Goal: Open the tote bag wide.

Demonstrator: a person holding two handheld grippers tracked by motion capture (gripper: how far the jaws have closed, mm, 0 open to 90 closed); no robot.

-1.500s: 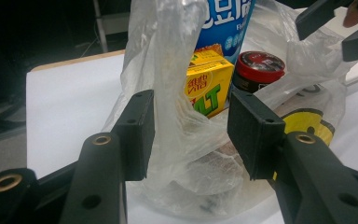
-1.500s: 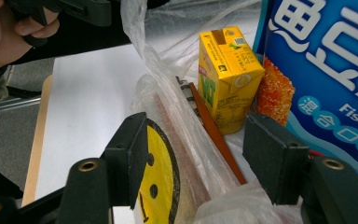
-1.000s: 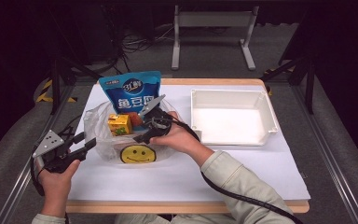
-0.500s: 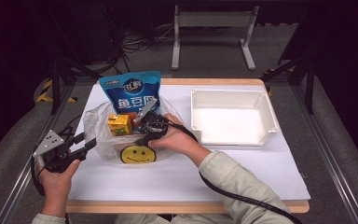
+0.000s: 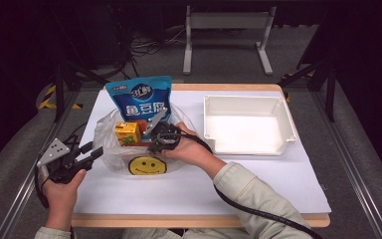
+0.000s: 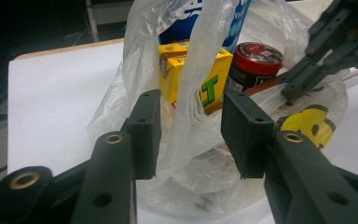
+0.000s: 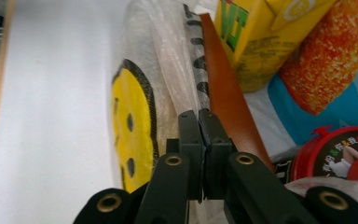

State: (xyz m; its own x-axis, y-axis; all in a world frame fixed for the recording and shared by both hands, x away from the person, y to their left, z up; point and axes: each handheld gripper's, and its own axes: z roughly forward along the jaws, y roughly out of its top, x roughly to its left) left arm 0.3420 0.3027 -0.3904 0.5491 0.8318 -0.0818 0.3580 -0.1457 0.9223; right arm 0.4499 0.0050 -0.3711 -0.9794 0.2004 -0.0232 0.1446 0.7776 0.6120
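Plastic bag [image 5: 110, 149] rim pinched by right gripper [image 7: 199, 122], jaws together.

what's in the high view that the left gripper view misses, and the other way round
High view: the white tray to the right of the bag, and the person's pale sleeve. Left gripper view: a dark jar with a red lid beside the carton. Both: the clear plastic bag with its yellow smiley face, the yellow carton and the blue pouch standing in it.
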